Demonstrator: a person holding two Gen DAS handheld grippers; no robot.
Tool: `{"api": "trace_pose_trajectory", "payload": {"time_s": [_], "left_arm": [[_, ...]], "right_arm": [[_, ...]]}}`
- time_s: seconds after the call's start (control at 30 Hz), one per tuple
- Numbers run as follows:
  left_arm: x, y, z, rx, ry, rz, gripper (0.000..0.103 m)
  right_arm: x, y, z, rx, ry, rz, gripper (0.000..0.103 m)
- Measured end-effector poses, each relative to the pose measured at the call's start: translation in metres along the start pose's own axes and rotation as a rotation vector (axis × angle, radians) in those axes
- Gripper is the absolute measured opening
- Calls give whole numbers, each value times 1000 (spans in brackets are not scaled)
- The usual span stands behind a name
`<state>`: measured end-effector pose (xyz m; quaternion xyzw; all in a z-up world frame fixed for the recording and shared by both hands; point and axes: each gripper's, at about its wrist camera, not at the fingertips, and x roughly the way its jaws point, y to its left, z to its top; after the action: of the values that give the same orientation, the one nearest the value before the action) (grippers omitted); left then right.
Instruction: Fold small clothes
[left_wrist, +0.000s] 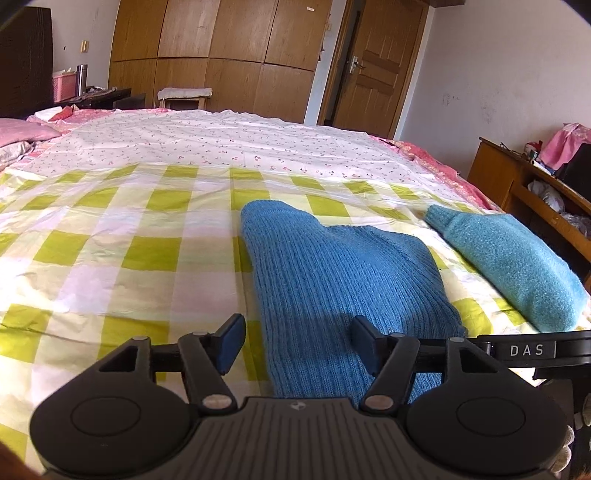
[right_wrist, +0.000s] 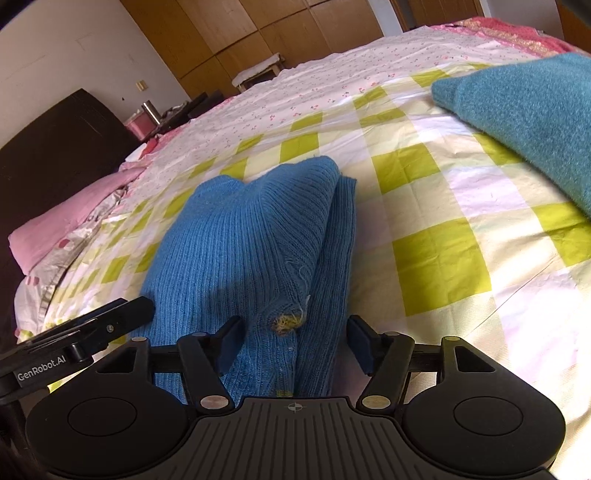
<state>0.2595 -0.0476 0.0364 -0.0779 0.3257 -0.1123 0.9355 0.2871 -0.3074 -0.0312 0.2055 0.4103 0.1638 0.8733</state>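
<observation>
Left gripper (left_wrist: 297, 341) and right gripper (right_wrist: 293, 341): jaws apart, pads clear of fabric, nothing held. Folded blue knit sweater (left_wrist: 332, 266) lies on checked bedsheet (left_wrist: 110, 240), beneath both grippers

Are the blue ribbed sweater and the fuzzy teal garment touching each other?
Apart. The left wrist view shows a strip of checked bedsheet between the blue ribbed sweater and the fuzzy teal garment.
</observation>
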Motion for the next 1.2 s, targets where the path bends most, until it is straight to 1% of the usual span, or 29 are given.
{"api": "trace_pose_trajectory", "payload": {"time_s": [0.1,0.17,0.2,0.23,0.5,0.7,1.2], "left_arm": [[7,-2,-3,1,10,-3,70],[7,-4,-3,-1,11,-10,69],[7,-5,-4,4,11,-10,69],[6,-7,-4,10,9,-7,69],[2,-17,-9,60,10,12,69],[3,-20,-10,75,11,15,69],[6,-15,-12,67,21,9,71]], "right_arm": [[3,0,1,5,2,20,62],[4,0,1,11,13,38,58],[4,-1,0,23,18,48,53],[4,-1,-1,27,20,53,51],[3,6,-3,4,18,29,51],[4,7,-2,1,19,24,52],[5,8,-4,-12,20,21,52]]}}
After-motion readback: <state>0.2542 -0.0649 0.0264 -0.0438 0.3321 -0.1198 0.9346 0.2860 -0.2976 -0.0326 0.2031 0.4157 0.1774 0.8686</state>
